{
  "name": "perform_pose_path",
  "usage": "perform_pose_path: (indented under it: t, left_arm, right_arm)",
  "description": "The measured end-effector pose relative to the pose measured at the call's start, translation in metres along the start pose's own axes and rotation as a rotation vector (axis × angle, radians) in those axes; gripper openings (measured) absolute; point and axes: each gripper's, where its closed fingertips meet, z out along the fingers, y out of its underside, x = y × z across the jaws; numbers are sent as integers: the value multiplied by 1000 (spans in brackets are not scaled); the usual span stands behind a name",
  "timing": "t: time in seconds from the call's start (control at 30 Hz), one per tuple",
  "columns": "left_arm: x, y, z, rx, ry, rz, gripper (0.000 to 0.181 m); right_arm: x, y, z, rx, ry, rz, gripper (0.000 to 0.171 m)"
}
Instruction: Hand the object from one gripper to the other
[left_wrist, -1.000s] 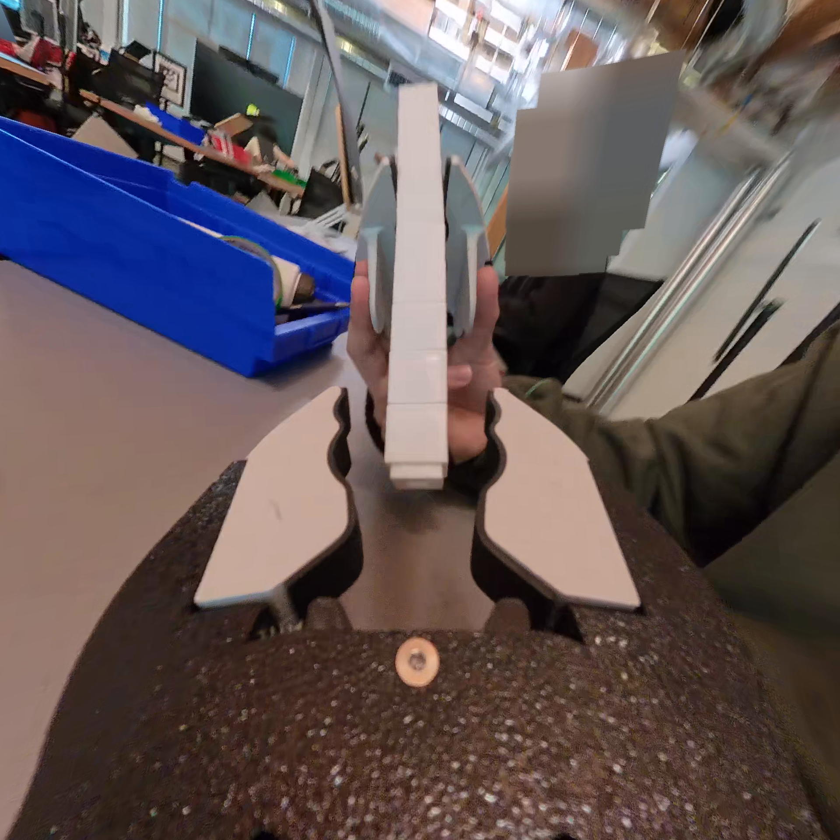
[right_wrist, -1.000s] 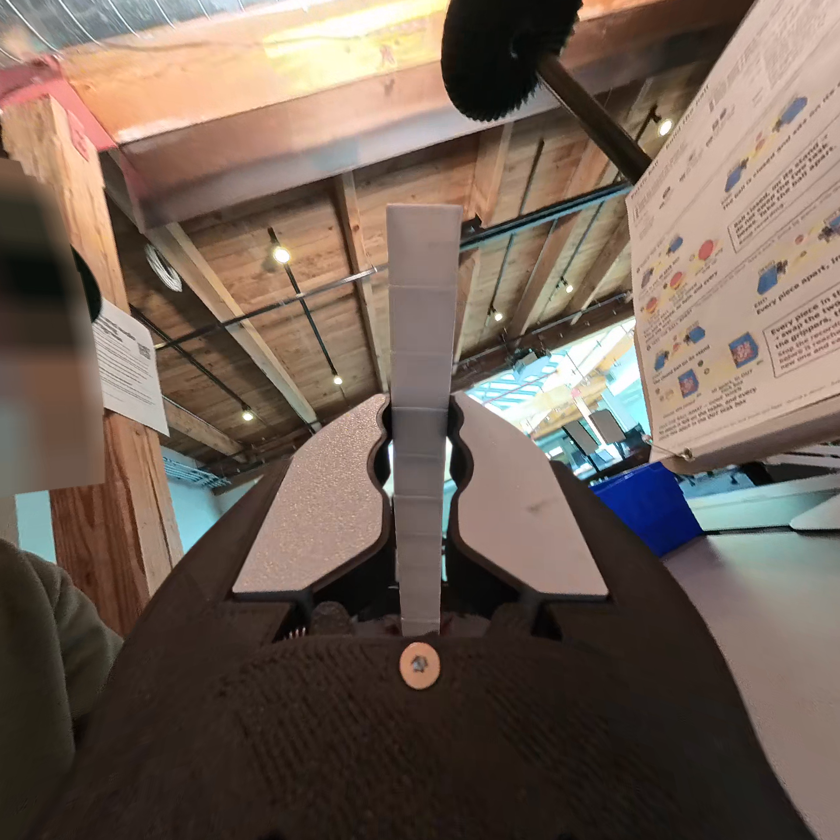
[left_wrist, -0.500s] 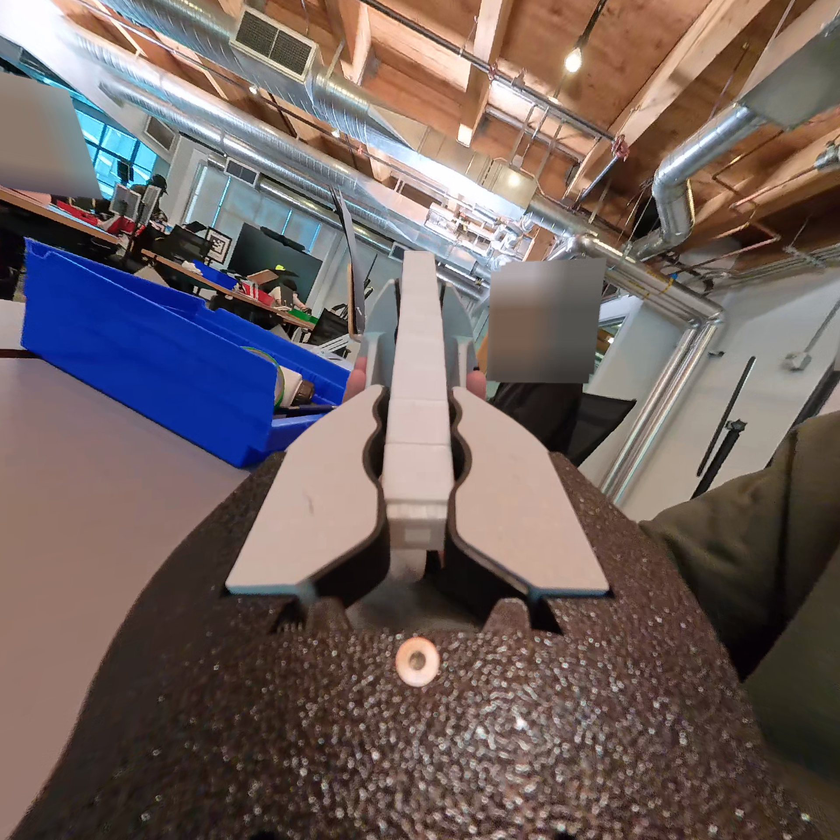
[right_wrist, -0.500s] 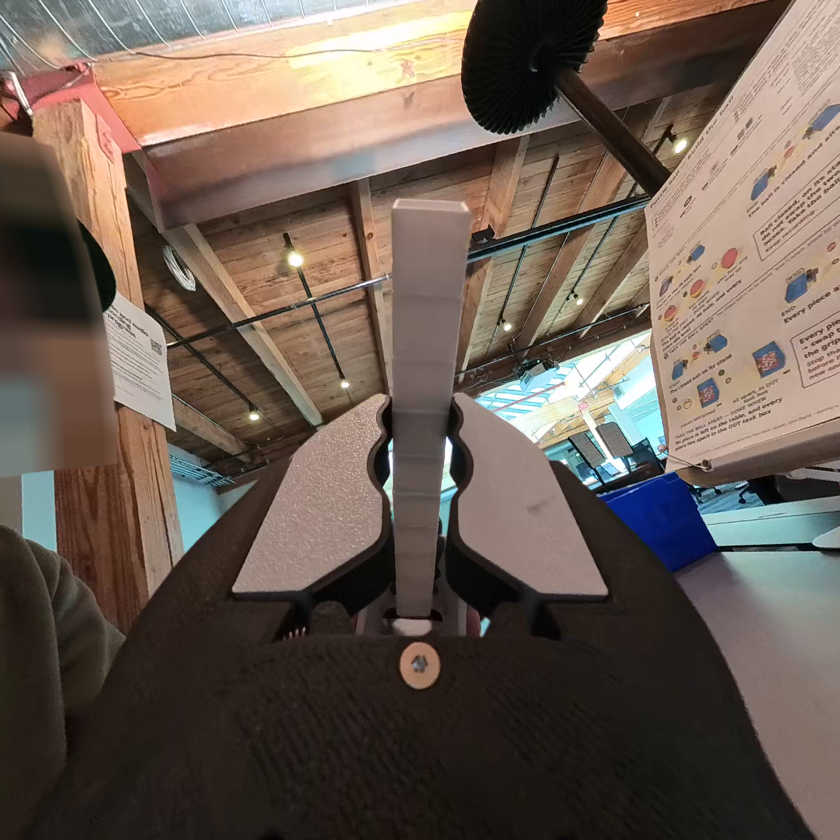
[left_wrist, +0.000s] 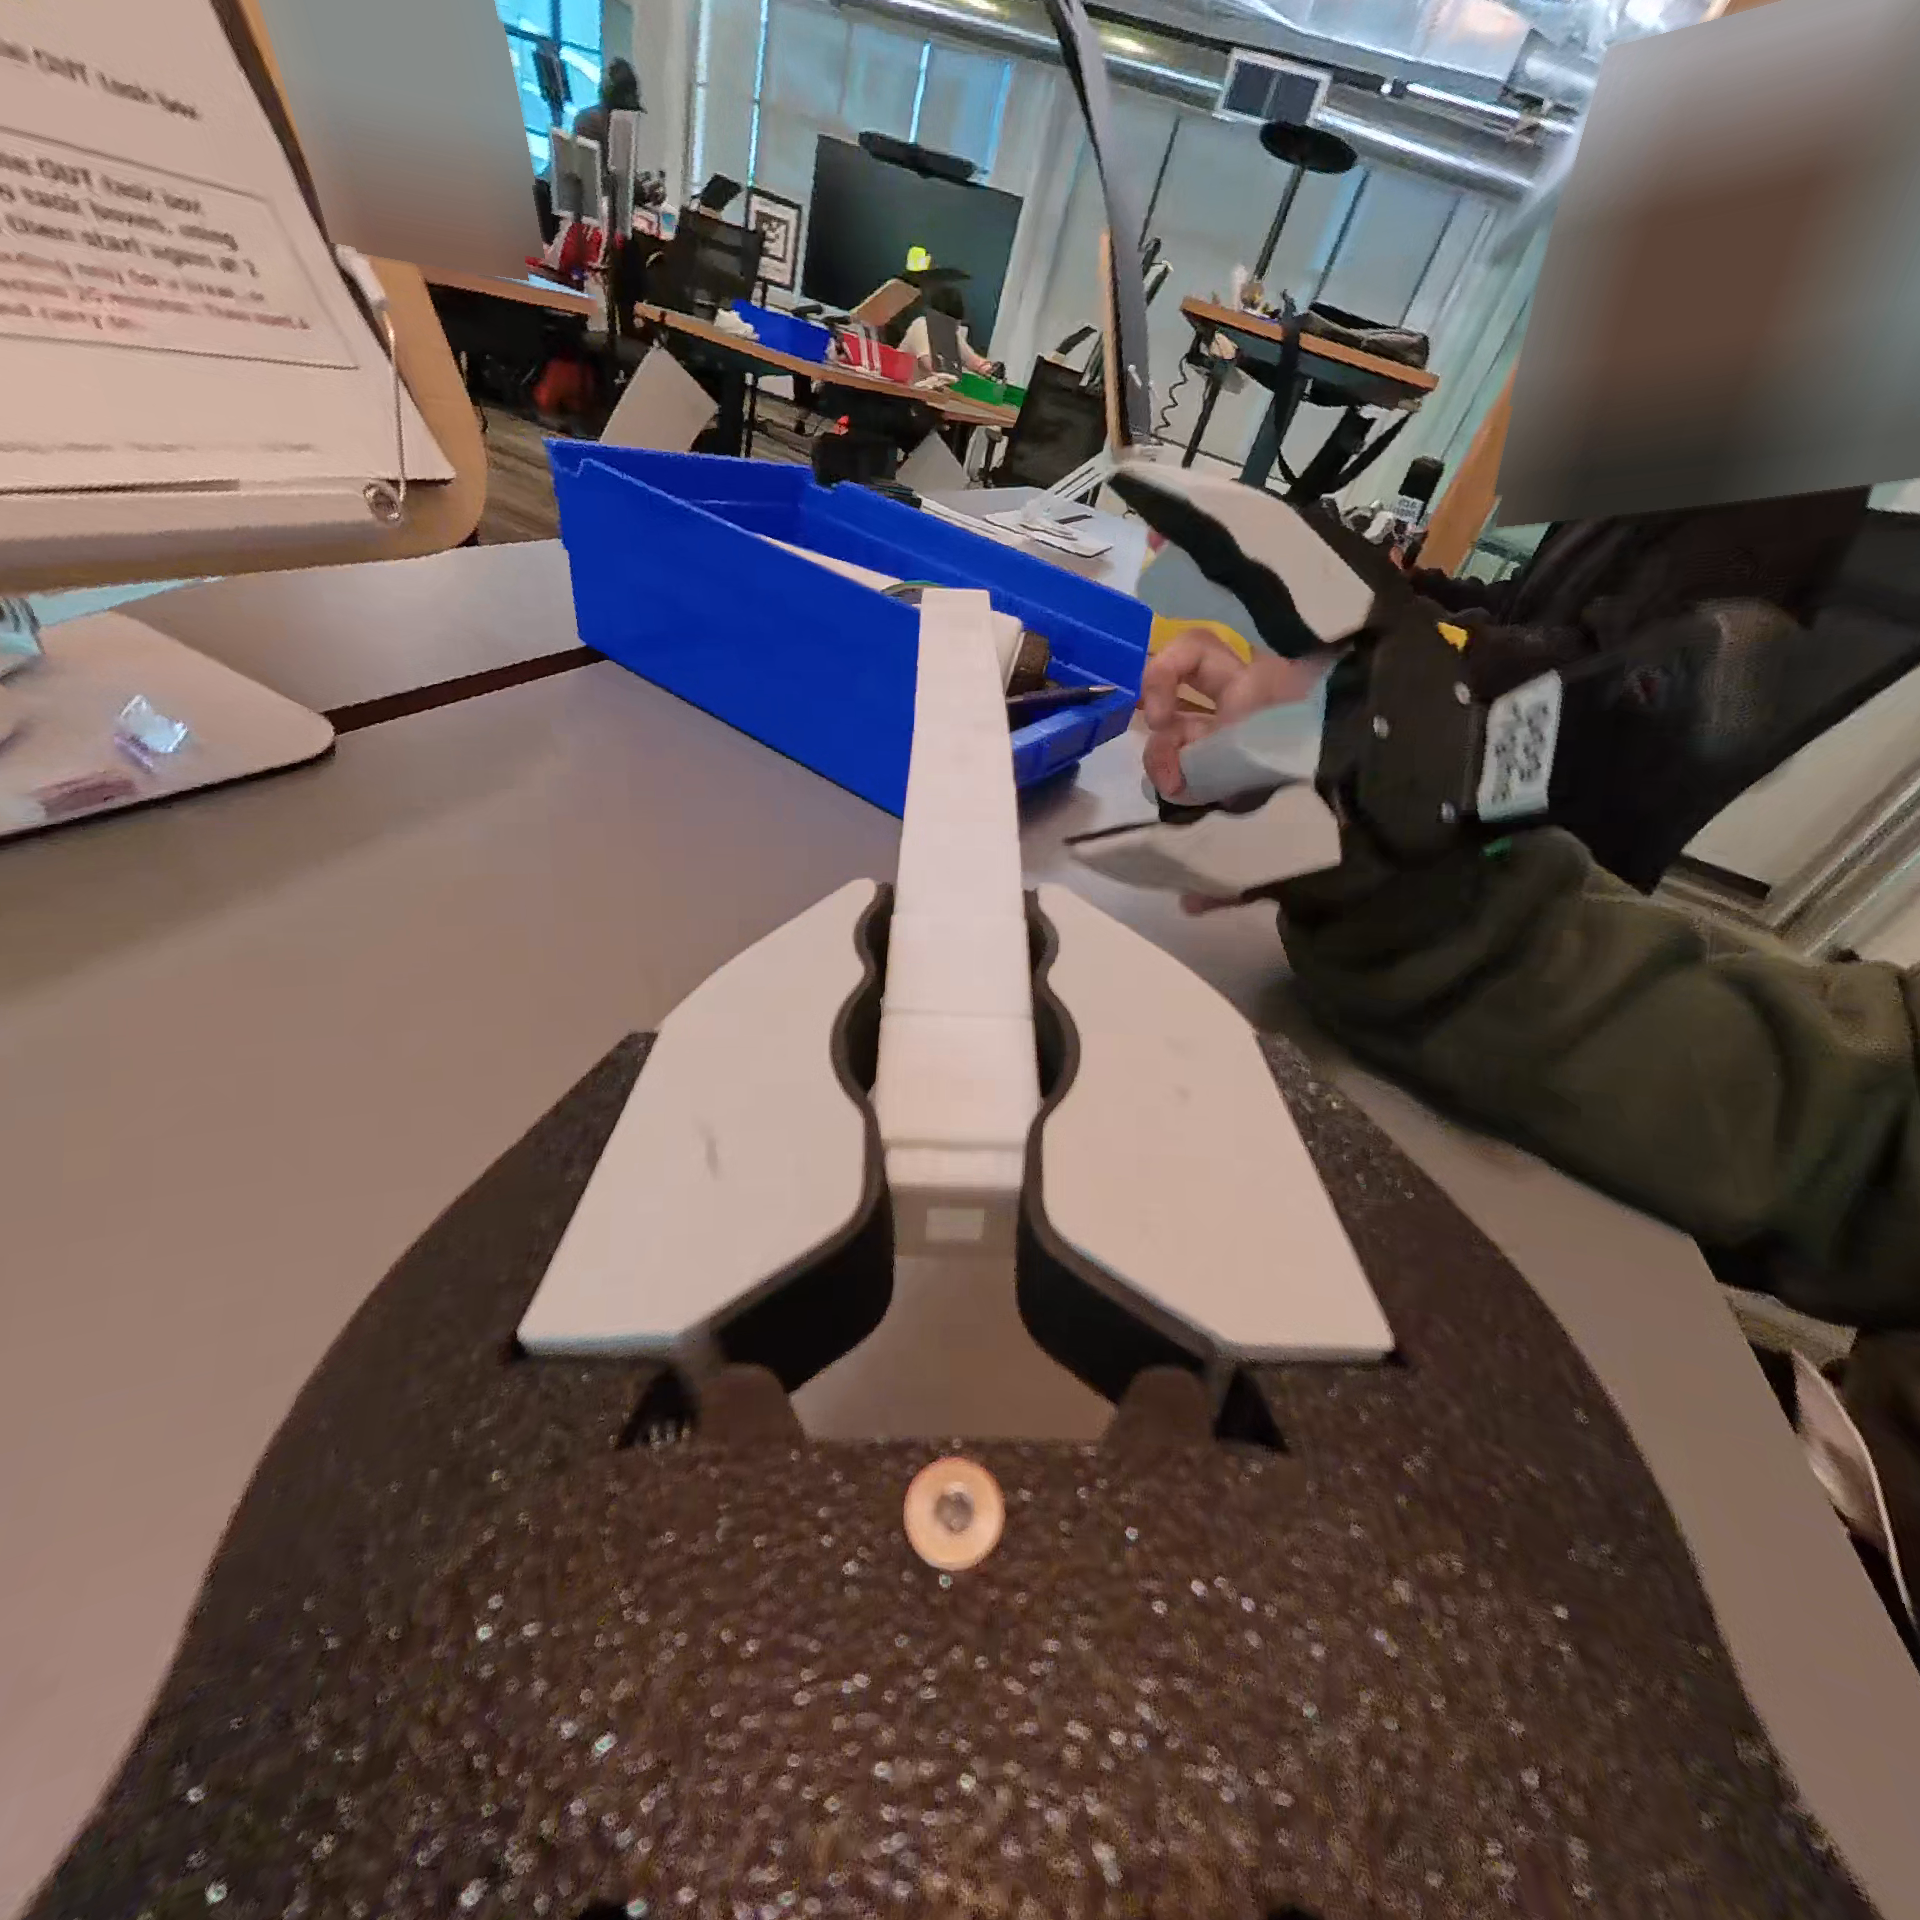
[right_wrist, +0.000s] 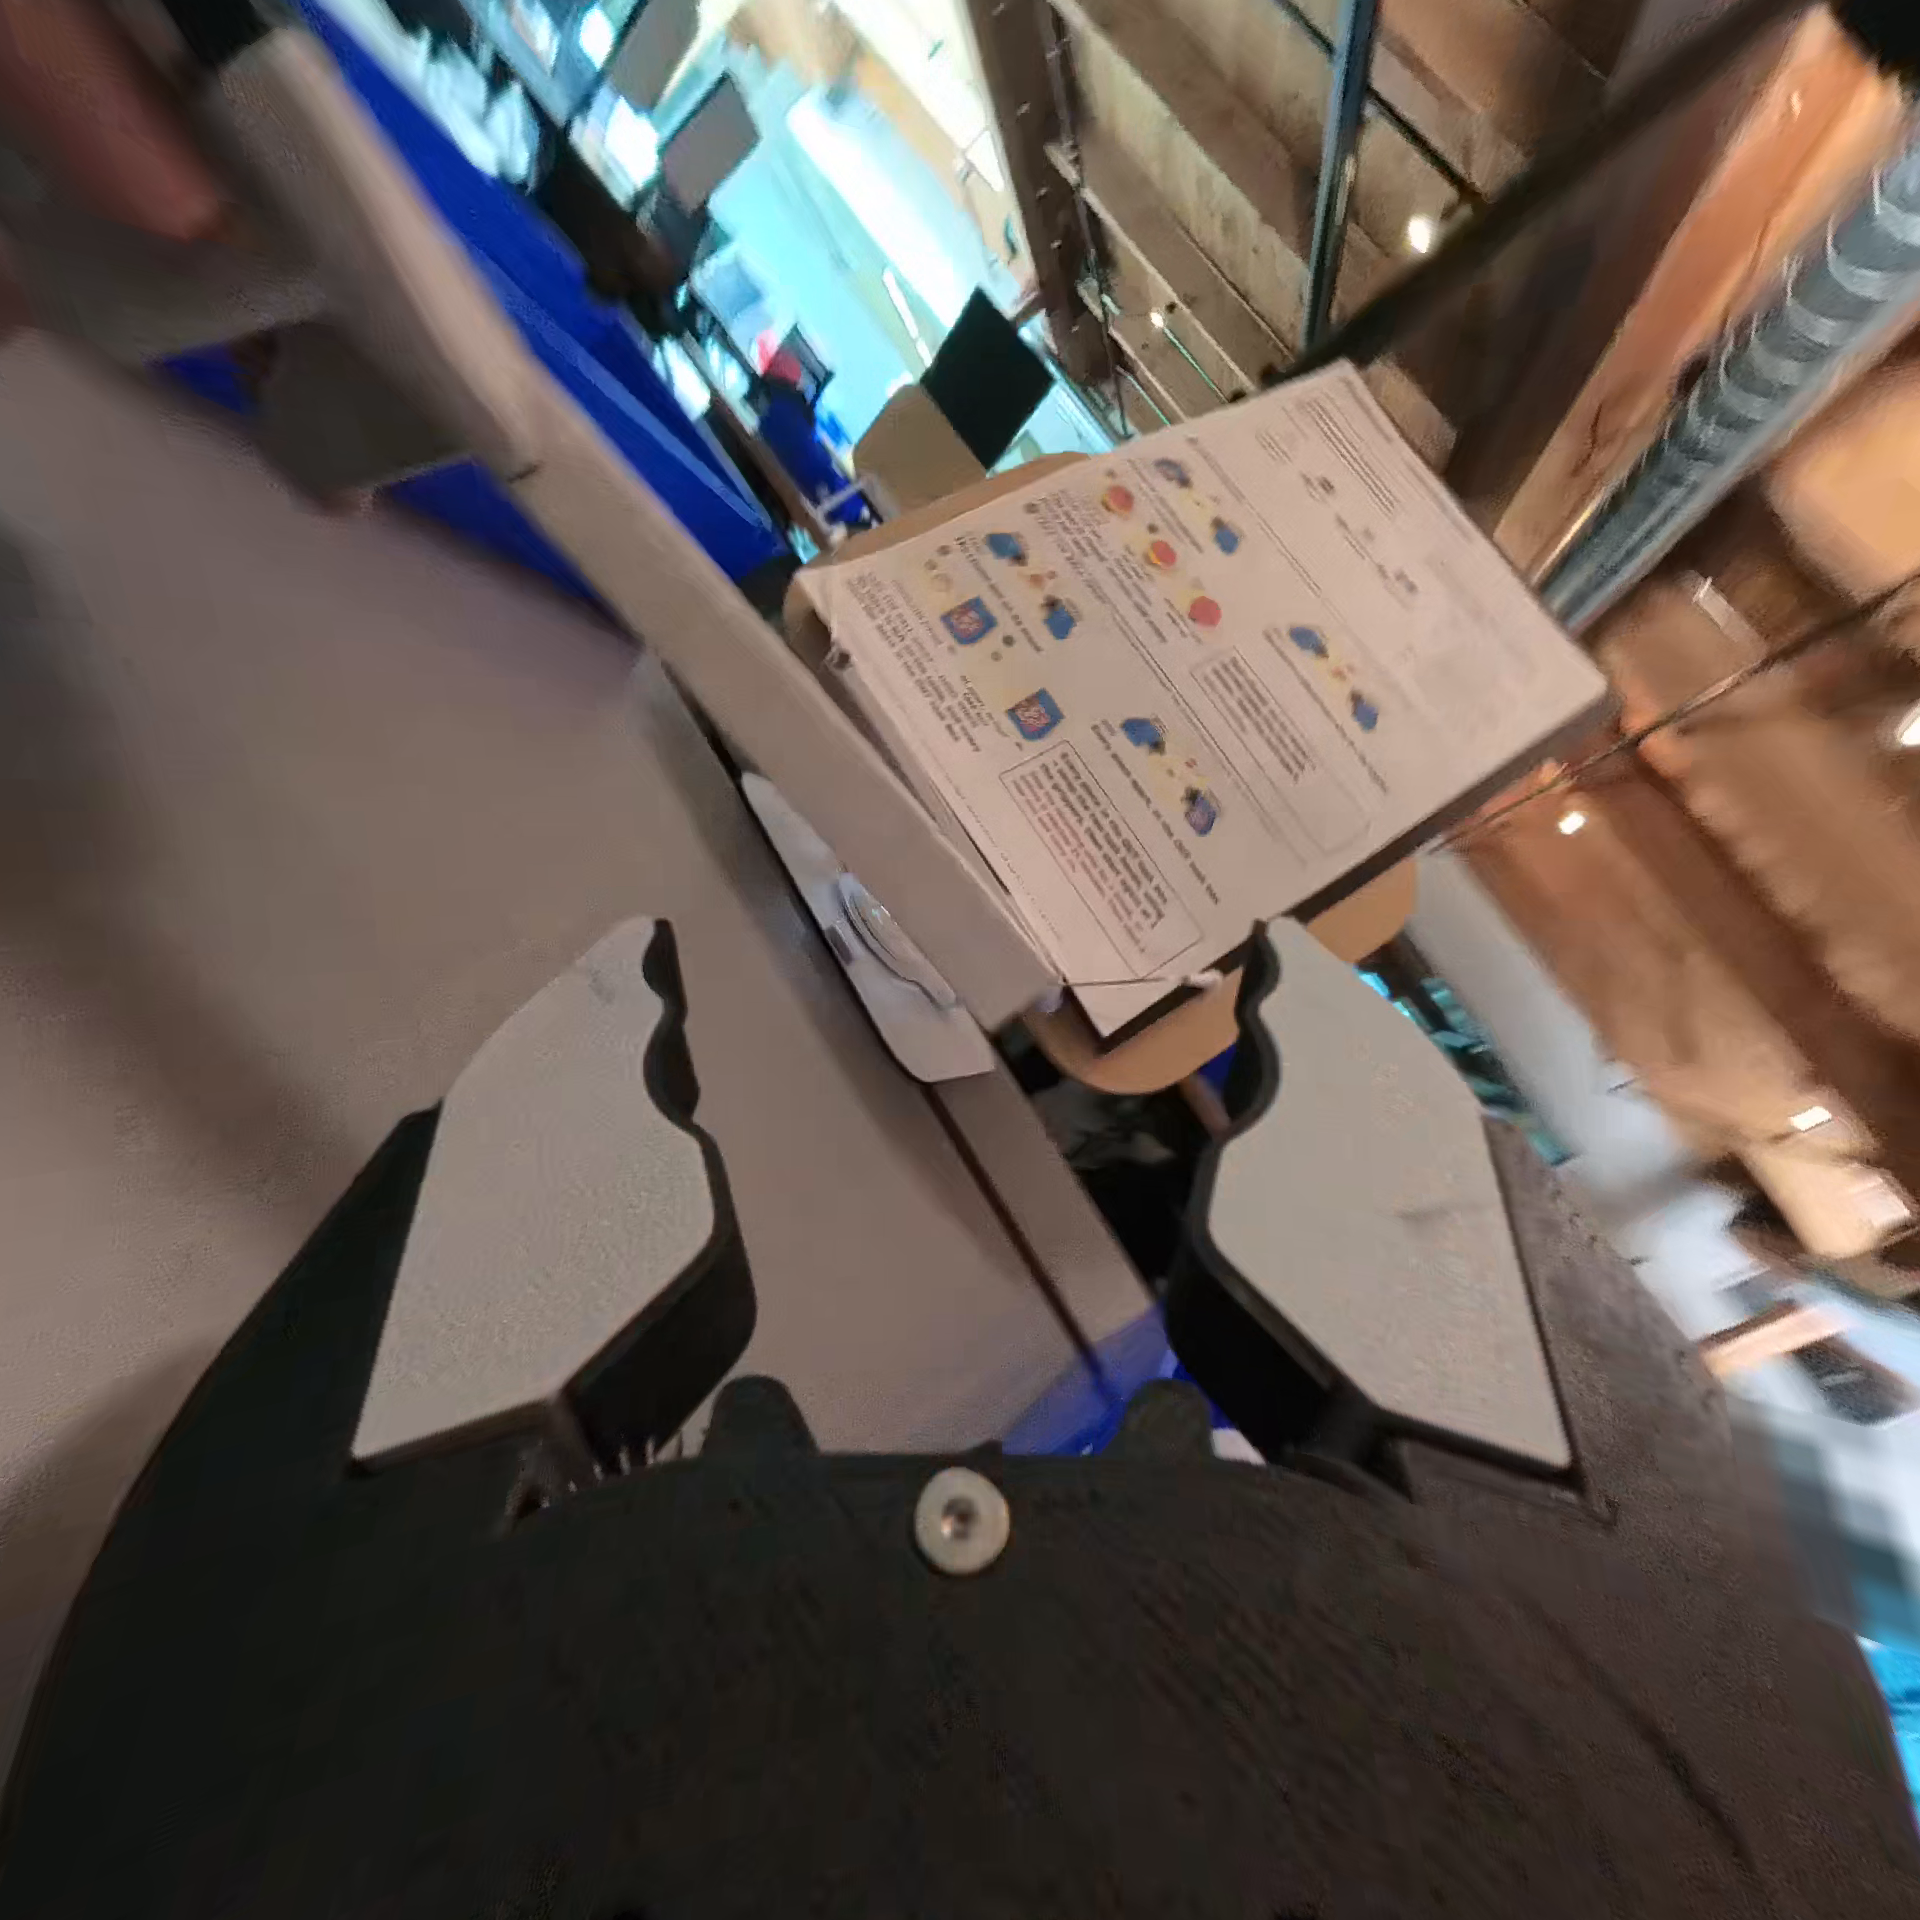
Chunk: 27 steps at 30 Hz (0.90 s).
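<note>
Left wrist view. The left claw (left_wrist: 956, 997) is gripping the near end of a long white segmented plastic bar (left_wrist: 961, 831), its two grey fingers (left_wrist: 727, 1143) pressing on either side of the bar. The bar is reaching forward and slightly upward above the grey matte surface (left_wrist: 312, 1039), and its far end is showing in front of a blue plastic bin (left_wrist: 748, 623) that is sitting toward the far edge of the surface. Dark items are lying in the near right corner of the bin; what they are cannot be told. The right claw (left_wrist: 1205, 727) is hanging to the right of the bar, clear of it, with its fingers spread apart and nothing between them. A person's hand (left_wrist: 1216, 686) is showing behind that claw, and an olive-green sleeve (left_wrist: 1558, 1018) is lying along the right edge of the surface. A white printed sheet on a brown board (left_wrist: 177, 291) is standing at the far left corner.

Right wrist view. The picture is tilted and partly blurred by motion. The right claw (right_wrist: 961, 1039) is standing released, its grey fingers (right_wrist: 561, 1195) wide apart and enclosing nothing. Beyond them, the grey surface (right_wrist: 260, 831) is running diagonally, with the blue bin (right_wrist: 623, 416) at its far side and a white illustrated instruction sheet on a brown board (right_wrist: 1195, 675) standing above its edge. The white bar is not clearly showing here.
</note>
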Motion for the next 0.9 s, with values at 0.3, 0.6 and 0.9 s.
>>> perform_pose_path:
  t: [0.3, 0.6, 0.9]
  left_arm:
    - [14, 13, 16, -48, 51, -15, 23]
    - [27, -18, 7, 171, 70, 160, 75]
    - [39, -30, -1, 297, 94, 285, 66]
  right_arm:
    - [-25, 2, 20, -101, 61, -362, 41]
    - [-33, 6, 20, -135, -25, -175, 25]
    - [-47, -20, 13, 5, -293, 460, 25]
